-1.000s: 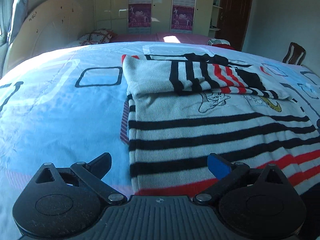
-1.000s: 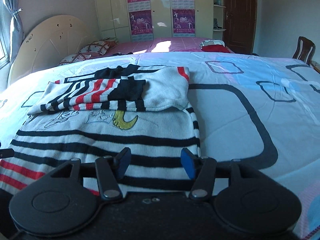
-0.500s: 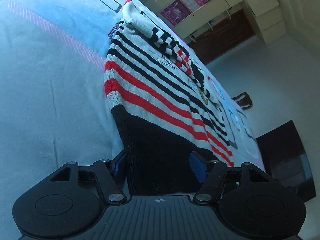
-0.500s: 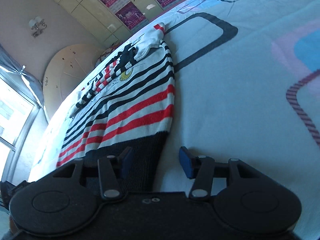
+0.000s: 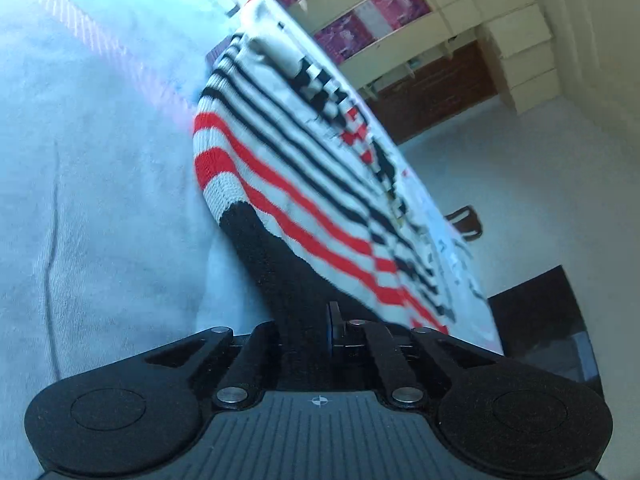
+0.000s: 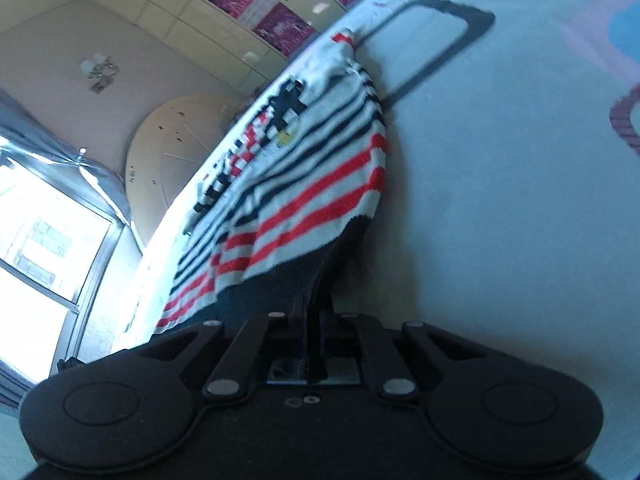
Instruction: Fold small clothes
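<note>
Striped sweater (image 5: 304, 184): knit, white with black and red bands, black hem; lies on the bed (image 5: 100, 184), sleeves folded across its upper part.
Left gripper (image 5: 326, 322): just closed, clamped on the sweater's black hem at one bottom corner.
Right gripper (image 6: 314, 320): just closed, clamped on the black hem at the other corner.
Headboard (image 6: 176, 140): beyond the sweater's far end.

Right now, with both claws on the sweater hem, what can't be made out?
- Left claw pads: buried in the sweater's black hem, left wrist view.
- Right claw pads: same, right wrist view.
- Cartoon print: motion-blurred.
- Opposite claw: outside each frame.
</note>
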